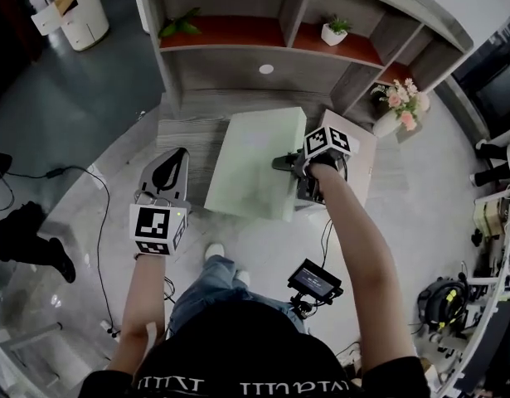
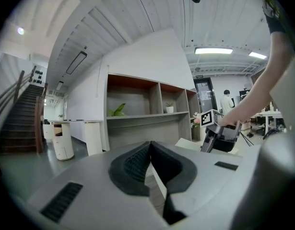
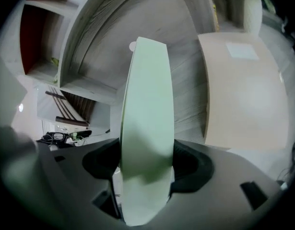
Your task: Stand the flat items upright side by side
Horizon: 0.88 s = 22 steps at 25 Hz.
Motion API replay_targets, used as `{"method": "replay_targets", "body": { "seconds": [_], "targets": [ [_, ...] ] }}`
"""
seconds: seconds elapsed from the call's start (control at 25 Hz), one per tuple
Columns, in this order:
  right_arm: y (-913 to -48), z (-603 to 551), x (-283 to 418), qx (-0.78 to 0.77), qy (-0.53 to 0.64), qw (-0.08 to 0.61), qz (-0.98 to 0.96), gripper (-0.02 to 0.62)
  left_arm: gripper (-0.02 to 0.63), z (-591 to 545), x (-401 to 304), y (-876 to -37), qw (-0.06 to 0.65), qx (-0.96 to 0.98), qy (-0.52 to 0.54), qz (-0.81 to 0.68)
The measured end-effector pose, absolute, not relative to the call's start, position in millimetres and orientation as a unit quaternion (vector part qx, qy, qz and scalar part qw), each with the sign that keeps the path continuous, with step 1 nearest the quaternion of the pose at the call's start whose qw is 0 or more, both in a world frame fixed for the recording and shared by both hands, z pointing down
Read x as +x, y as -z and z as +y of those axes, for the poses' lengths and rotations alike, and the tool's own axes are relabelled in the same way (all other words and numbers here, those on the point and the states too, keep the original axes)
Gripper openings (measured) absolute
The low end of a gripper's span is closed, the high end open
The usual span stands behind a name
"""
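Note:
A pale green flat slab (image 1: 253, 162) is lifted off the low wooden platform (image 1: 192, 135), tilted, broad face toward the head view. My right gripper (image 1: 289, 169) is shut on its right edge; in the right gripper view the slab (image 3: 147, 114) runs edge-on between the jaws of that gripper (image 3: 147, 176). A beige flat slab (image 1: 364, 162) lies flat just right of it, showing as the beige slab (image 3: 243, 90) on the wood. My left gripper (image 1: 173, 161) hovers left of the green slab, apart from it; its jaws (image 2: 149, 150) are shut on nothing and point level at the shelves.
A grey shelf unit (image 1: 263, 65) with two small potted plants (image 1: 334, 30) stands behind the platform. A vase of pink flowers (image 1: 400, 106) sits at the platform's right end. Cables (image 1: 97, 222) trail over the floor at left; a white round cabinet (image 1: 80, 15) stands far left.

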State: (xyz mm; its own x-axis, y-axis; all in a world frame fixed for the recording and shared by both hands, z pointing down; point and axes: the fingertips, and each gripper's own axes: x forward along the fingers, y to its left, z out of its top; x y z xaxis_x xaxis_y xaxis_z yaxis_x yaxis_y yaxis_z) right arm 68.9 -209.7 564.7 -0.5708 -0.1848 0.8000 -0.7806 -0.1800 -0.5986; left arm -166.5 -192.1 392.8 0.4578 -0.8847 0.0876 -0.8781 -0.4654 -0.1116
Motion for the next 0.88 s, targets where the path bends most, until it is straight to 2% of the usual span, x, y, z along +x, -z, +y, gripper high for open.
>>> {"method": "replay_targets", "body": {
  "seconds": [0.52,0.72,0.88],
  "targets": [
    [-498,-256,52,0.421,-0.383,0.488,-0.661,0.324,0.014,-209,-182,-381,0.027,-0.849,0.043,0.525],
    [-492,-254,33,0.405,-0.332,0.526,-0.670,0.334,0.014,-213,-187,-380,0.024,-0.846,0.036,0.531],
    [-495,-251,17,0.358,-0.347,0.519,-0.694,0.345,0.014,-213,-194,-383,0.020,-0.843,0.031,0.536]
  ]
}}
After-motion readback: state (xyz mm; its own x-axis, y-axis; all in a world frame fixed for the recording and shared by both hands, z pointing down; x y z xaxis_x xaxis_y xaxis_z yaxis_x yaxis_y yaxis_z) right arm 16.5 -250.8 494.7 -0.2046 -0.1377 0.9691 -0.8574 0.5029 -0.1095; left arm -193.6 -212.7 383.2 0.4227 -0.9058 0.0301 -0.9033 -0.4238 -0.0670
